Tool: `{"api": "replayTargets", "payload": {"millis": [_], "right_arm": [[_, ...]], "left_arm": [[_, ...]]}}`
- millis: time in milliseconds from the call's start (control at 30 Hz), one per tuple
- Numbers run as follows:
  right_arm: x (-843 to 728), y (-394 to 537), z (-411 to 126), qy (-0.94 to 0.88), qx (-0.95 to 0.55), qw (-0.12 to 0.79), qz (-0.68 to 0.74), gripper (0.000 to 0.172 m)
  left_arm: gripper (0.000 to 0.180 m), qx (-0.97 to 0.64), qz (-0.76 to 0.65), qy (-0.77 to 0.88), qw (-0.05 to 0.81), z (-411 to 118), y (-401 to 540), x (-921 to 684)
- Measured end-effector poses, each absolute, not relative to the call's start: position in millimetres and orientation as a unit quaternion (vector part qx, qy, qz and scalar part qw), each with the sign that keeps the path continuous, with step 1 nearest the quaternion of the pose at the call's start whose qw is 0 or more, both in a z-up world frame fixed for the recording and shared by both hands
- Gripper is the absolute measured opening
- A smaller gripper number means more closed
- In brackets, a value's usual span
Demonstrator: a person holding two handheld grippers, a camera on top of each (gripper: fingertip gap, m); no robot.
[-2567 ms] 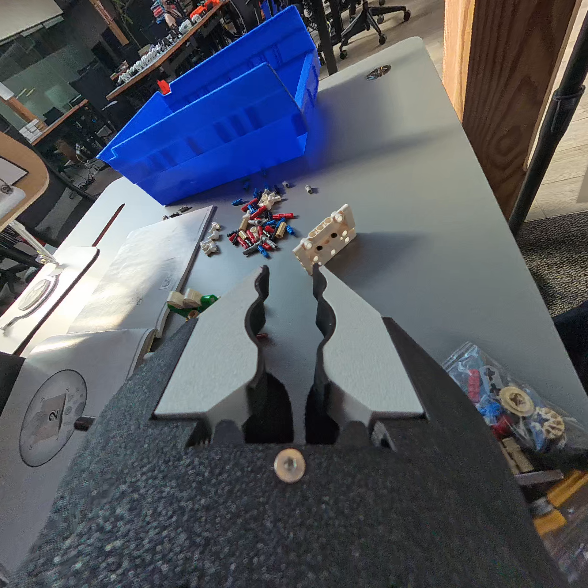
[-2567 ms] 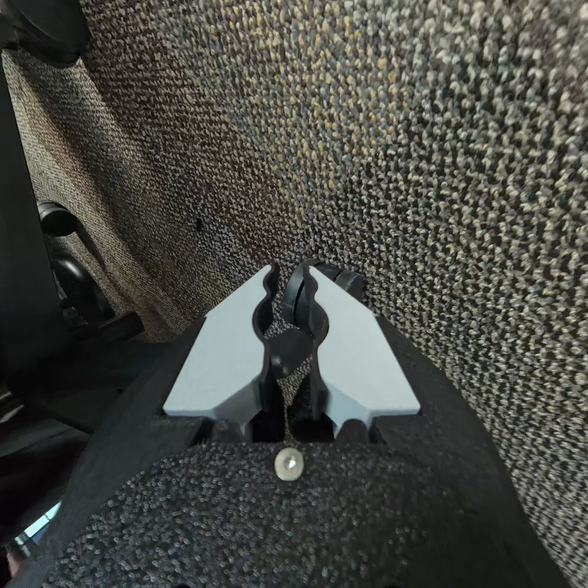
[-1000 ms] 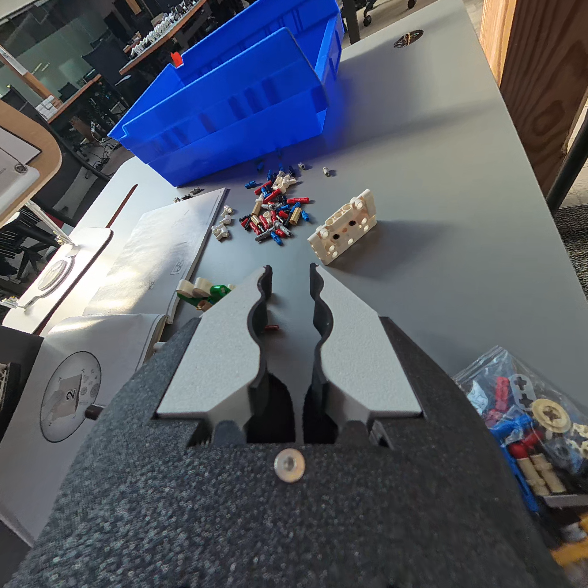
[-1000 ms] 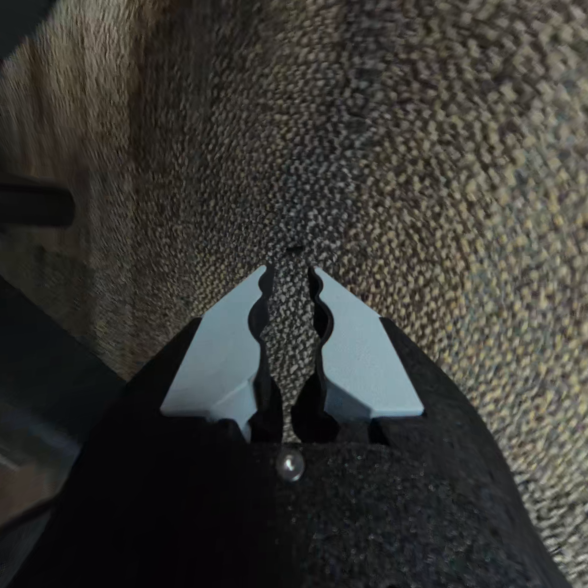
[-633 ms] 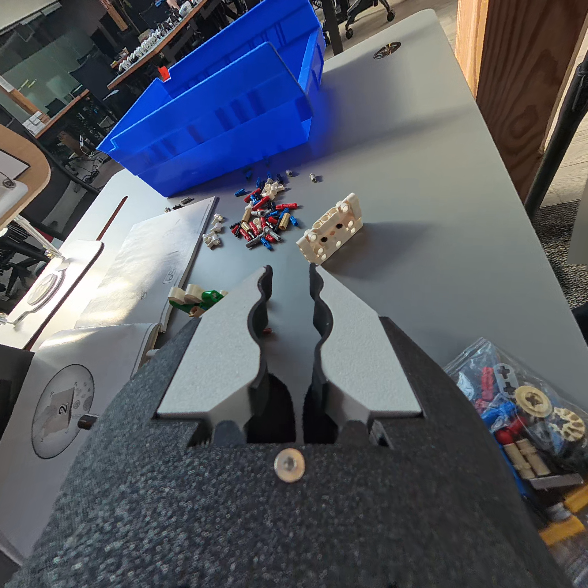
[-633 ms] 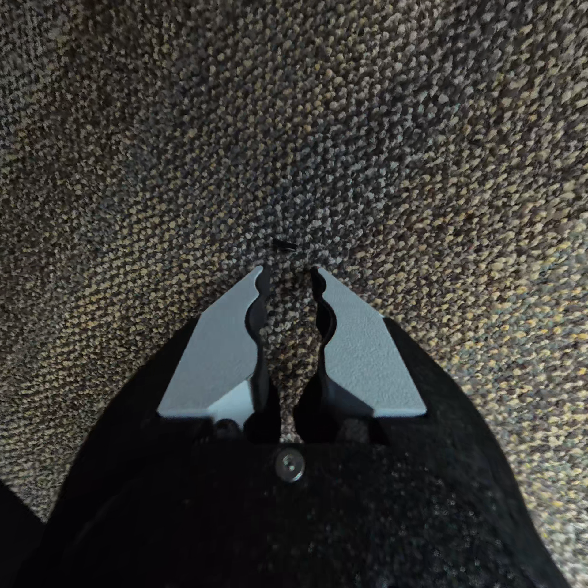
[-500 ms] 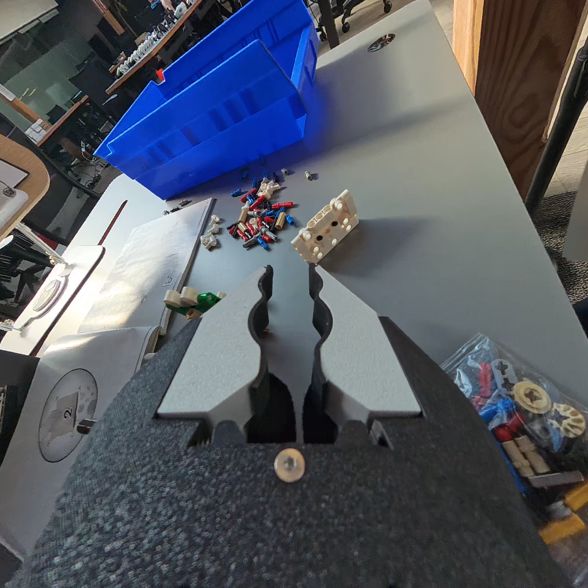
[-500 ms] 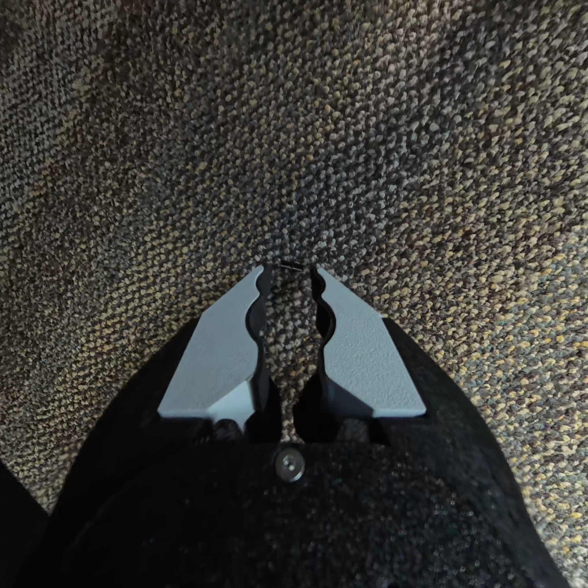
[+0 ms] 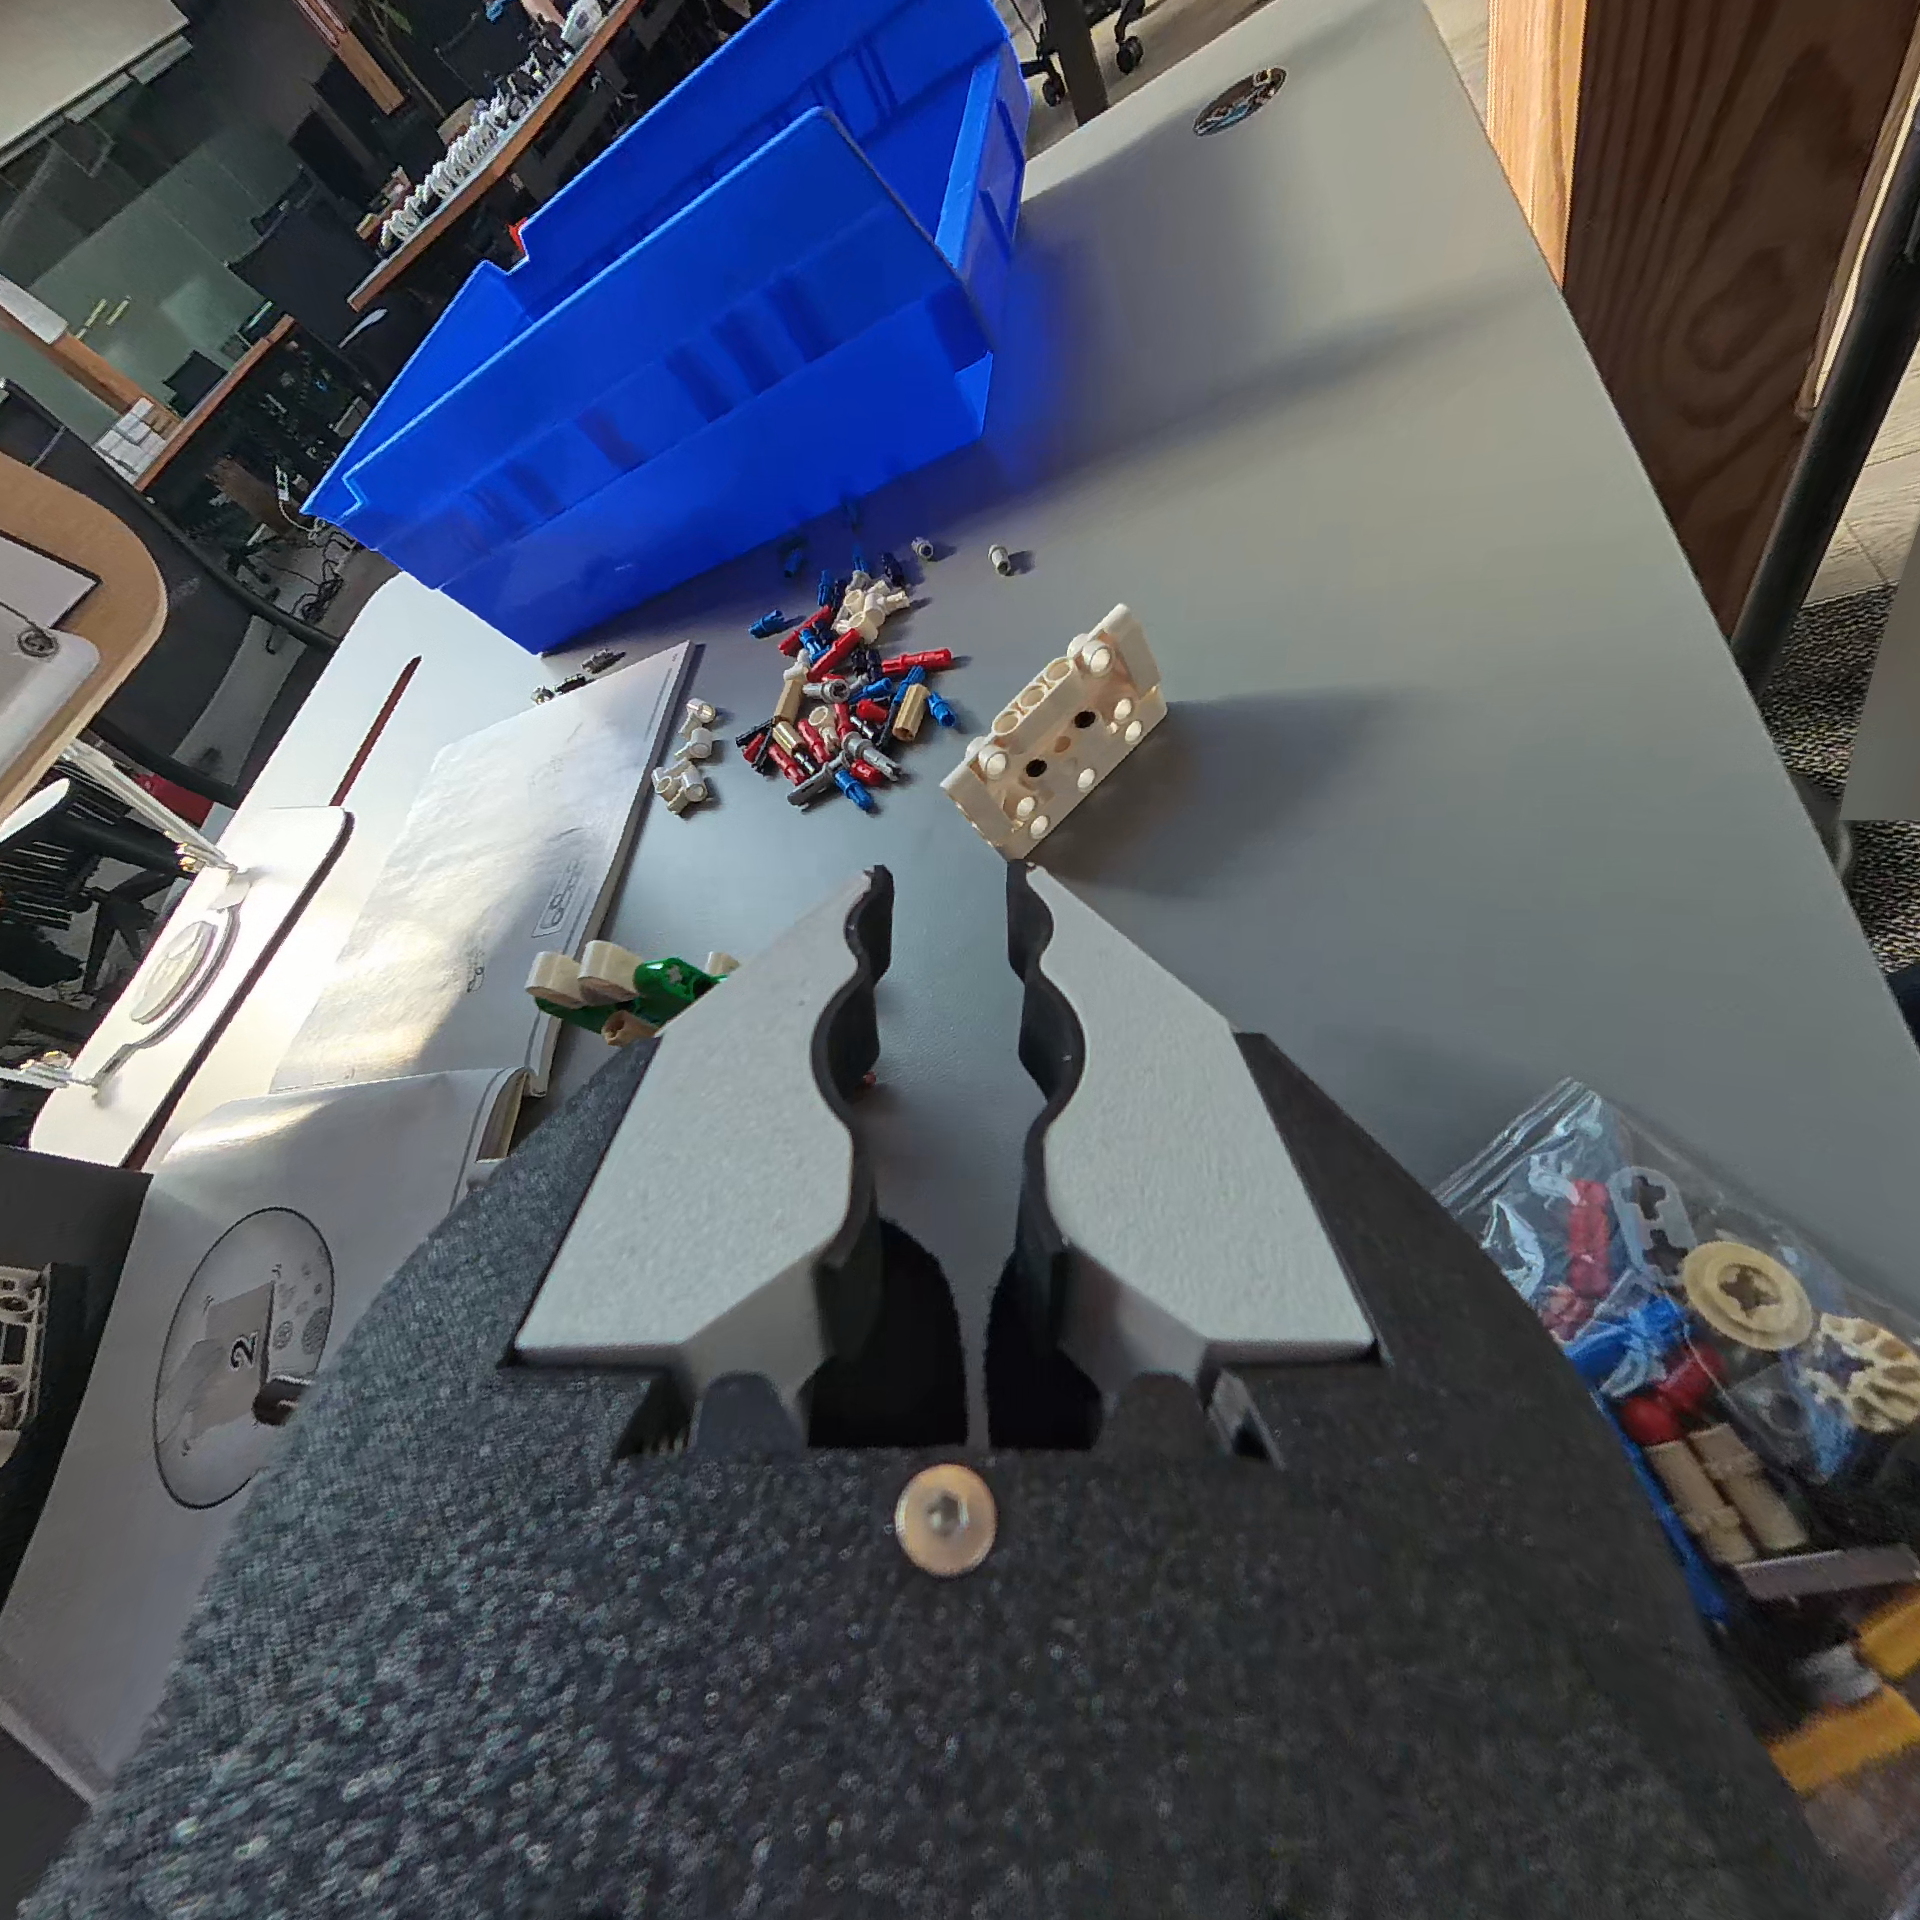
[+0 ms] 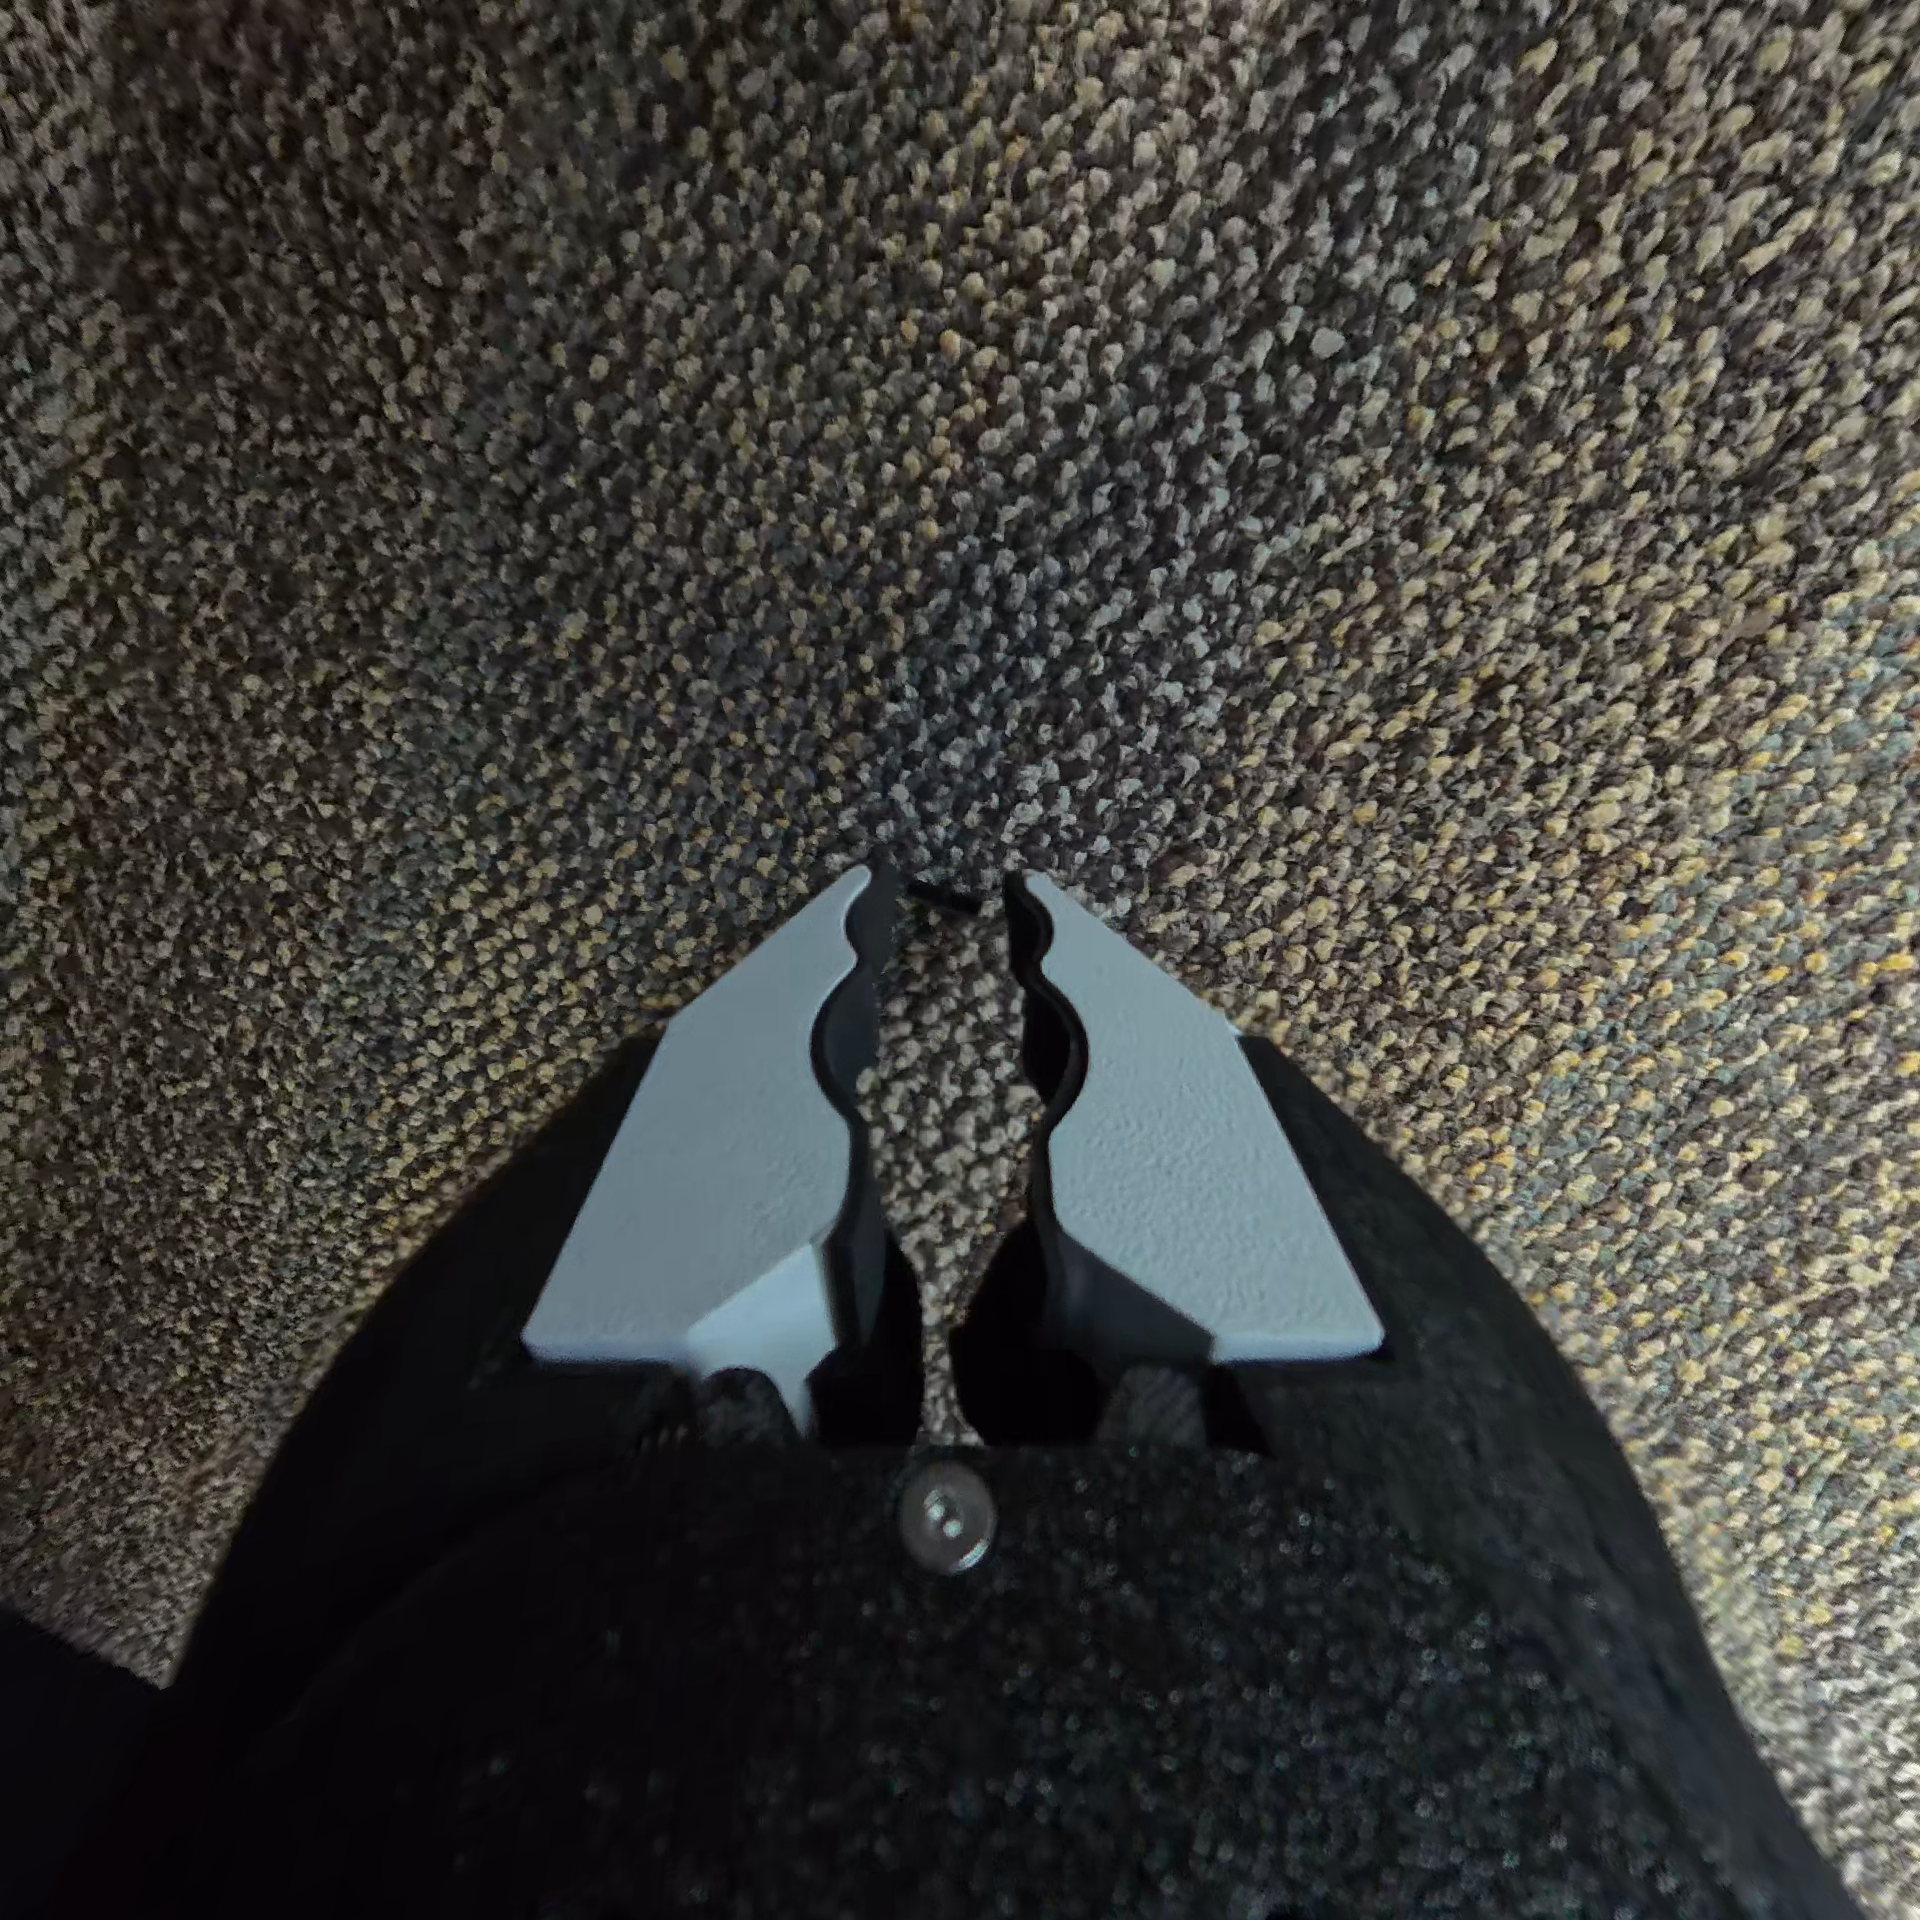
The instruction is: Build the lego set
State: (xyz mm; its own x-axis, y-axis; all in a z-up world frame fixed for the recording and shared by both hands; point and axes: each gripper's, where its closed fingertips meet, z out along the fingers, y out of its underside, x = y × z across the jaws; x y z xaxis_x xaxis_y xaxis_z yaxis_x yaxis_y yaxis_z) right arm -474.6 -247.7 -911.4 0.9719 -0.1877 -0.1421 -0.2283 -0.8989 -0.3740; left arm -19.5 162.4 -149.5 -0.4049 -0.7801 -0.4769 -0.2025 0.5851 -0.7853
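Lying crosswise on the carpet (image 10: 1039,416), a small black pin (image 10: 940,895) sits between the right gripper (image 10: 945,888)'s parted, unclenched fingers.

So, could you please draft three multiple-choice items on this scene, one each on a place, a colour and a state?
1. Where does the small black pin lie?
A. on the carpet at the right gripper's fingertips
B. inside the bin
C. on the booklet

2. What colour is the bin at the far end of the table?
A. red
B. blue
C. green

3. How does the left gripper stand?
A. shut on the cream brick
B. clamped on a red pin
C. open, holding nothing

Answers:
1 A: the pin rests on the speckled carpet just between the tips of the right gripper.
2 B: its walls are plain blue.
3 C: bare grey table shows between its fingers, and the cream brick lies farther off.
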Motion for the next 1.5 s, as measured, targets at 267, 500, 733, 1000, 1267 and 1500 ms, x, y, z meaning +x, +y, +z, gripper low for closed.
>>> {"api": "replayTargets", "payload": {"millis": [267, 500, 733, 1000, 1267, 1500], "right_arm": [[-483, -251, -920, 0.095, -0.979, 0.167, 0.067, 0.020], [-484, -251, -922, 0.071, -0.982, 0.164, 0.057, 0.018], [-478, -251, -922, 0.047, -0.985, 0.162, 0.038, 0.003], [-471, -253, -915, 0.084, -0.981, 0.169, 0.037, 0.002], [-402, -281, -855, 0.208, -0.956, 0.205, -0.034, 0.003], [-249, -321, -722, 0.234, -0.918, 0.275, -0.165, 0.003]], "left_arm": [[0.019, -0.316, -0.324, 0.774, 0.443, -150, 162, -20], [0.019, -0.316, -0.322, 0.776, 0.442, -151, 162, -20], [0.019, -0.314, -0.317, 0.778, 0.442, -153, 162, -20], [0.018, -0.312, -0.313, 0.779, 0.444, -153, 161, -19], [0.018, -0.315, -0.325, 0.773, 0.445, -150, 162, -20], [0.017, -0.325, -0.370, 0.751, 0.440, -137, 164, -22]]}}
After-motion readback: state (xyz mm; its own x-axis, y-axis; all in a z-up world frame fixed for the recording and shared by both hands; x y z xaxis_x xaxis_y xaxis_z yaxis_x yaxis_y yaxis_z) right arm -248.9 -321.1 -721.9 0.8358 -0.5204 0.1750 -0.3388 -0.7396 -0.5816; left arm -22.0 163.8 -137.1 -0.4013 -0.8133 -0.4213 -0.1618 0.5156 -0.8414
